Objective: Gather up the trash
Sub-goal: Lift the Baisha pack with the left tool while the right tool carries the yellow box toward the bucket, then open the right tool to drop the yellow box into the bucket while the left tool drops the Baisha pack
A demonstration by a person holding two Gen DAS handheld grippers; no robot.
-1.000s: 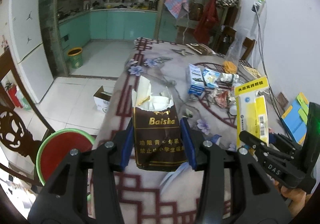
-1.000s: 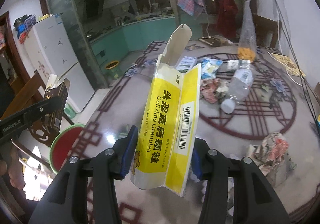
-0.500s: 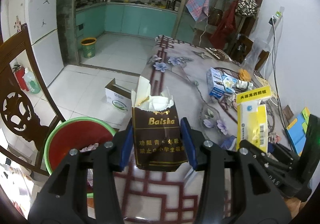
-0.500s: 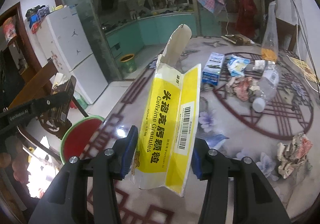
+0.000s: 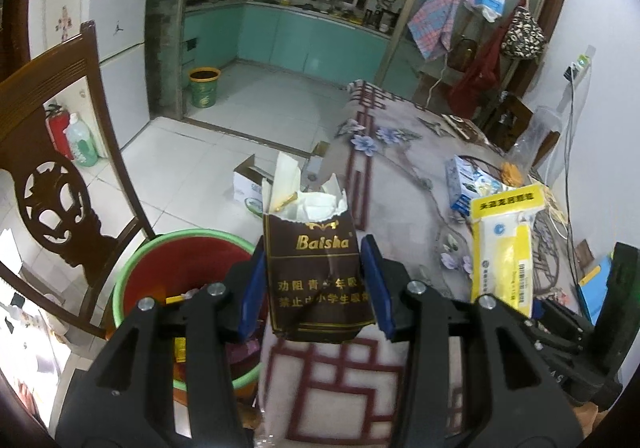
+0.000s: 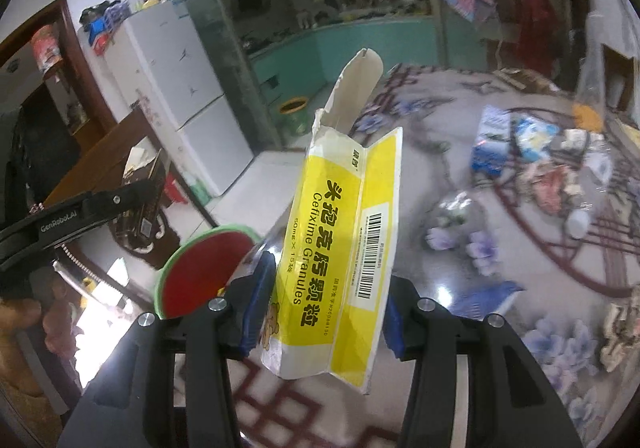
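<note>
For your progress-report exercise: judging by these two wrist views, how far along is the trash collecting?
Done: some scraps already lie in the red bin beside the table. In hand: the left gripper is shut on a torn brown Baisha pack, the right gripper on a yellow Cefixime box; neither is dropped yet. Left: a blue box, crumpled wrappers and other litter on the table.

Carved wooden chair (image 5: 60, 184), white fridge (image 5: 116, 4), teal kitchen cabinets (image 5: 304, 44), red fire extinguisher (image 5: 58, 130), checked cloth (image 5: 438, 22) hanging
</note>
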